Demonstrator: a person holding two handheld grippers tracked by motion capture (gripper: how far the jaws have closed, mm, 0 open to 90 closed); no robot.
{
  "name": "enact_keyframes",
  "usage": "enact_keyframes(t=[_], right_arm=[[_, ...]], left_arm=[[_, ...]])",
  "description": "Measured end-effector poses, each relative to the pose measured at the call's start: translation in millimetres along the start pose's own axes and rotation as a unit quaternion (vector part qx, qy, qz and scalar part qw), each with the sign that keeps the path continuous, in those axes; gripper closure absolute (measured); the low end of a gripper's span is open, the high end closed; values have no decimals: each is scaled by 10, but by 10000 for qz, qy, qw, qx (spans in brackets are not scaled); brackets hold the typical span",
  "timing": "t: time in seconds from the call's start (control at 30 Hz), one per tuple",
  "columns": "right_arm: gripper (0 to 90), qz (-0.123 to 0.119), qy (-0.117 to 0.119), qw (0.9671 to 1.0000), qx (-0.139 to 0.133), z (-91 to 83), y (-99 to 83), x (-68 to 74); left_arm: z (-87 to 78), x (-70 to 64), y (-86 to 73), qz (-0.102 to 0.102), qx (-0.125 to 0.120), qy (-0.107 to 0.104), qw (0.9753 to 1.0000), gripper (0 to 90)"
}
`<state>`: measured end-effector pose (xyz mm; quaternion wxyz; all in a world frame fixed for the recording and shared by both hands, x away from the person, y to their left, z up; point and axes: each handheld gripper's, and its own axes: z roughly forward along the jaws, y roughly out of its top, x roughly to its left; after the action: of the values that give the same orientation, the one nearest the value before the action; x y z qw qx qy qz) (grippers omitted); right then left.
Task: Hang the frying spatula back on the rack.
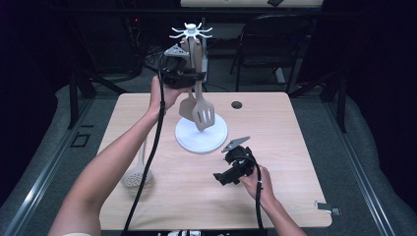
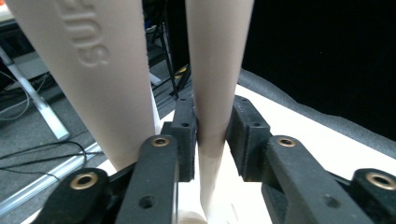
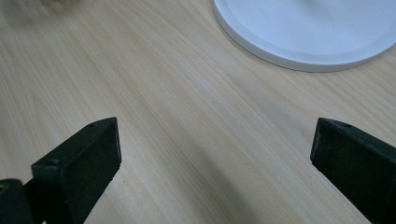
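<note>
We start on the left. Our left tool [image 1: 193,77] is held up high, above the far side of the surface [image 1: 172,196], close to the top of the white rack [image 1: 192,32] with its little hooks. In the left gripper view its two black jaws are squeezed onto the thin handle of a tan spatula [image 2: 215,88], one pad on each side of it. So this tool is closed on that handle. Just to the left of it hangs a second tan utensil [image 2: 100,70] with raised letters on its wide handle. It sits close against the outside of the left jaw.

From the high view, the slotted blade of the spatula [image 1: 203,114] hangs down below the left tool, just above the round white base [image 1: 201,139] of the rack. The other utensil [image 1: 188,105] hangs right beside it.

Lower down, near our left arm and well away from the tool, a pale slotted spoon [image 1: 136,176] lies flat on the surface.

On the right, our right tool [image 1: 217,177] is held low over the surface, near the base. Its jaws are spread wide with nothing between them. In the right gripper view we see bare wood between the jaws and the rim of the base [image 3: 303,42] ahead.
</note>
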<state>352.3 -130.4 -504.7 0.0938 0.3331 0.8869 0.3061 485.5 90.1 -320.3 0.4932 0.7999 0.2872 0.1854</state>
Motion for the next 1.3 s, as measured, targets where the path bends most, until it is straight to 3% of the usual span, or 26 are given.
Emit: enact_keyframes(t=[0.27,0.53,0.9,1.3], right_arm=[[16,-21,35,10000,35,12,5,9],[18,-26,42,10000,65,26,8,13],[43,7,89,9999,90,44,12,19],[43,20,65,9999,114,52,12,9]], left_arm=[[-94,-89,-68,176,-24,-18,9998,541],[-198,-131,-173,235,40,-195,9995,484],[-374,-99,-304,348,190,-253,9989,628],[-664,11,-161,436,-124,30,9990,899]])
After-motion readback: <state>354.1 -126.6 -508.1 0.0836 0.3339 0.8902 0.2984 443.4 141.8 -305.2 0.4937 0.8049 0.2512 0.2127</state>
